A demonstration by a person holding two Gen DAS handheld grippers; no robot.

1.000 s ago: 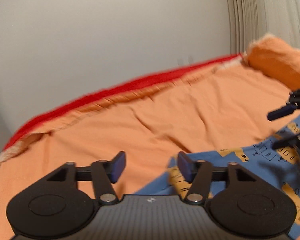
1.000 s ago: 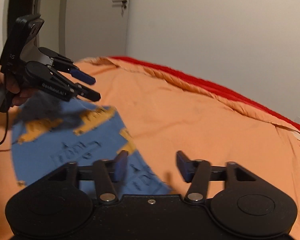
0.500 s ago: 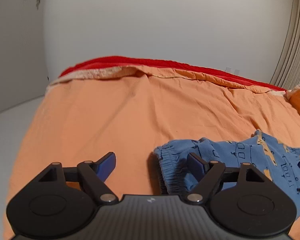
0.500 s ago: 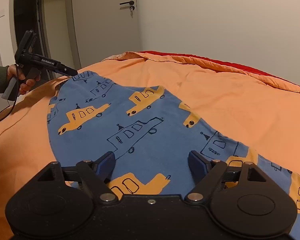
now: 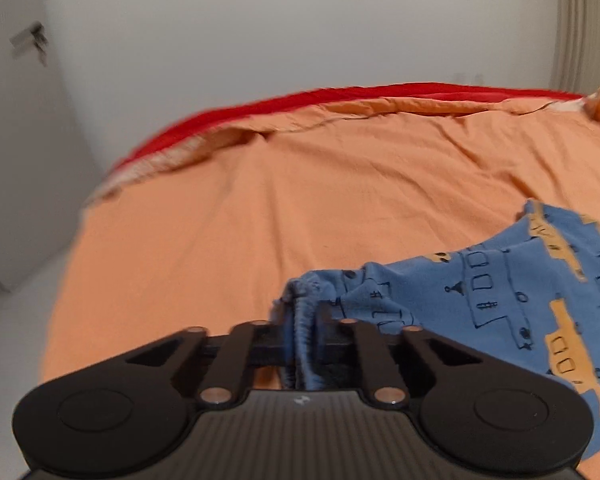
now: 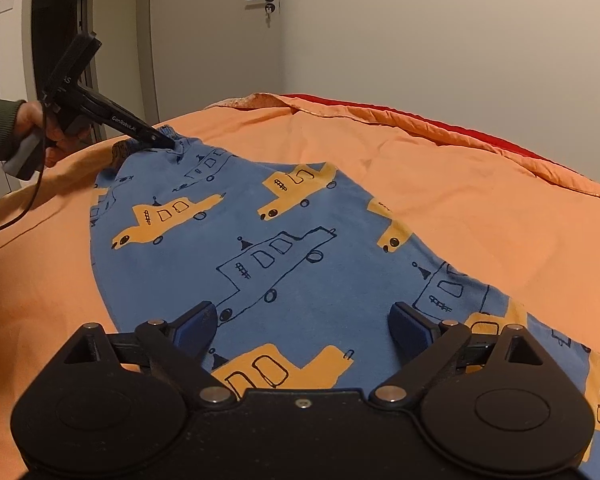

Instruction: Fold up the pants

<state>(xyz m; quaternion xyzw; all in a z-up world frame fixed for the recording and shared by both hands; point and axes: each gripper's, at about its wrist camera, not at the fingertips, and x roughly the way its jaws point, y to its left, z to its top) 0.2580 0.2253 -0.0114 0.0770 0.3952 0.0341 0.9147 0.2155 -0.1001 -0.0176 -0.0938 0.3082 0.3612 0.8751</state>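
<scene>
The left gripper (image 5: 303, 344) has just closed, its jaws clenched on the gathered waistband (image 5: 300, 312) of the blue pants (image 6: 260, 248). The right gripper (image 6: 302, 326) has just been widening; its jaws stand released above the cloth, gripping nothing. The pants lie spread flat on the orange bedsheet (image 6: 460, 216).

White lettering "GenRobot.AI" on side of left gripper (image 6: 168, 145), upper left of right wrist view. Letter "S" on its upright black mount. No other legible text; red door decoration unreadable.
</scene>
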